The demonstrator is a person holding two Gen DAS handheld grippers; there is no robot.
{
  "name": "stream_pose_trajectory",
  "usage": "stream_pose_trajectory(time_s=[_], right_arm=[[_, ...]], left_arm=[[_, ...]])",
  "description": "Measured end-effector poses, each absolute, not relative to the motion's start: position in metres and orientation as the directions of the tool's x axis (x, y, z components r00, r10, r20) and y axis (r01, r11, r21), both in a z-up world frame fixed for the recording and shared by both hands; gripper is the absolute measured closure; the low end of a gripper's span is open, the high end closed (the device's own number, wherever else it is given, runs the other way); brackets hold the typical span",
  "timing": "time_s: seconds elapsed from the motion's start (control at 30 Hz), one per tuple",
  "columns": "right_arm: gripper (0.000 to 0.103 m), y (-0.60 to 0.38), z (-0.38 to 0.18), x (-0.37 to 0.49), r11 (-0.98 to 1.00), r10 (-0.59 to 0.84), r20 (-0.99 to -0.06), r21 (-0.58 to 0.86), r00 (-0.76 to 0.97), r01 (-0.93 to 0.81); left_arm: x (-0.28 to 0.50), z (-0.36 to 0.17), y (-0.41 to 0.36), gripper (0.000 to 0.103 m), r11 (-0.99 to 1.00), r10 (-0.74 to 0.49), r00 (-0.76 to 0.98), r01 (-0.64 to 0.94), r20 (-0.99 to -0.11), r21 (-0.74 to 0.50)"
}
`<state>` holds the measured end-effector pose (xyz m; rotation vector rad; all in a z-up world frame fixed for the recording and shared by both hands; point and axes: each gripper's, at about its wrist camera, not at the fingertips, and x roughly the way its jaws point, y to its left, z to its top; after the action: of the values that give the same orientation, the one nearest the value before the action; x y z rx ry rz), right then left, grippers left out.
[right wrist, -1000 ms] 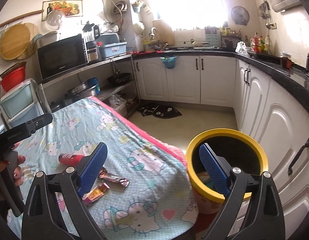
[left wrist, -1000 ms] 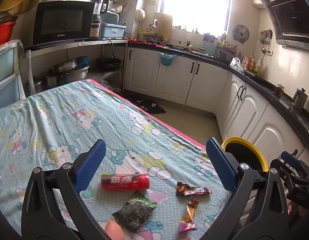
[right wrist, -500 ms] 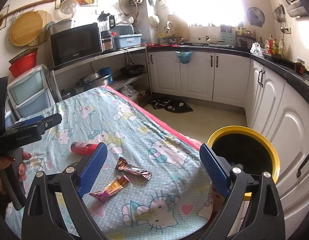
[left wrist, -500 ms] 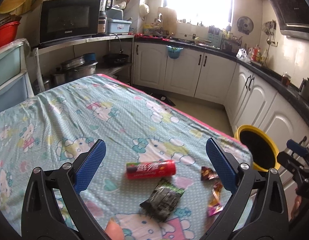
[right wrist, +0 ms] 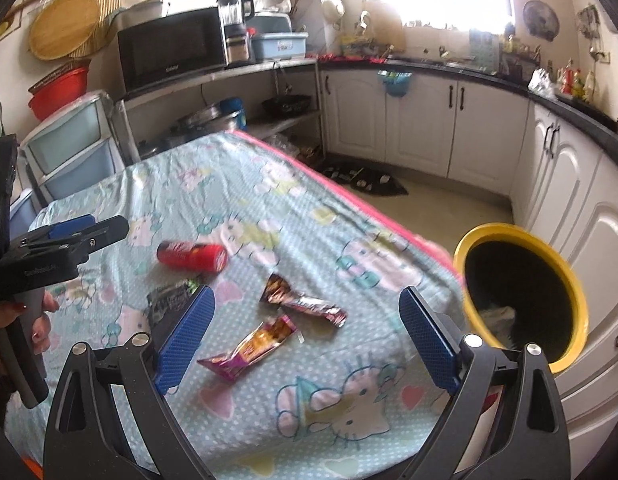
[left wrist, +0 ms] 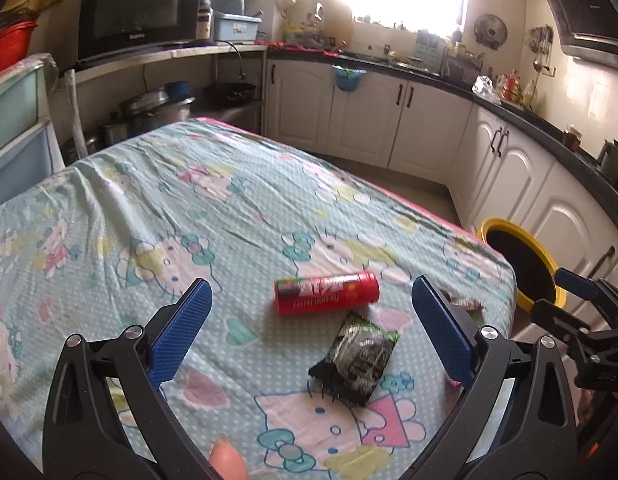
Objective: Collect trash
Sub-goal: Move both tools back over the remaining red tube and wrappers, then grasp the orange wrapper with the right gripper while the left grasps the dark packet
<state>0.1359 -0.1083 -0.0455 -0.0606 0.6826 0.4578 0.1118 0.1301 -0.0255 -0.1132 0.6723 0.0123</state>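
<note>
Both grippers, left (left wrist: 309, 330) and right (right wrist: 307, 334), hung spread wide, empty, over 4 pieces: red tube (left wrist: 327, 293), dark packet (left wrist: 357, 358), 2 wrappers (right wrist: 303, 305) (right wrist: 251, 347).

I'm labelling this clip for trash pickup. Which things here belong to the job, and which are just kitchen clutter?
Job: red tube, black packet, brown wrapper, orange-pink wrapper, yellow-rimmed bin.
Clutter: microwave, red basin, blender, drawer unit.
</note>
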Motion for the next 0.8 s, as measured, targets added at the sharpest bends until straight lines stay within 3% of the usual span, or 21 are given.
stream_pose_trajectory(time_s=[0.23, 0.5, 0.73, 0.8], right_arm=[[0.015, -0.095, -0.072, 0.142, 0.885, 0.405, -0.688, 0.129, 0.602, -0.448], [0.029, -0.081, -0.092, 0.150, 0.864, 0.436, -0.739, 0.184, 0.513, -0.469], [0.041, -0.074, -0.112, 0.163, 0.860, 0.433, -0.779, 0.206, 0.454, -0.467], [0.049, -0.073, -0.112, 0.164, 0.861, 0.428, -0.780, 0.199, 0.456, -0.468]], left_arm=[[0.111, -0.048, 0.132, 0.011, 0.987, -0.117, 0.738, 0.013, -0.665, -0.159], [0.115, -0.073, 0.125, 0.014, 0.975, -0.215, 0.670, 0.102, -0.711, -0.199], [0.125, -0.088, 0.116, 0.015, 0.977, -0.212, 0.625, 0.140, -0.751, -0.159], [0.129, -0.092, 0.114, 0.017, 0.977, -0.214, 0.616, 0.144, -0.759, -0.158]])
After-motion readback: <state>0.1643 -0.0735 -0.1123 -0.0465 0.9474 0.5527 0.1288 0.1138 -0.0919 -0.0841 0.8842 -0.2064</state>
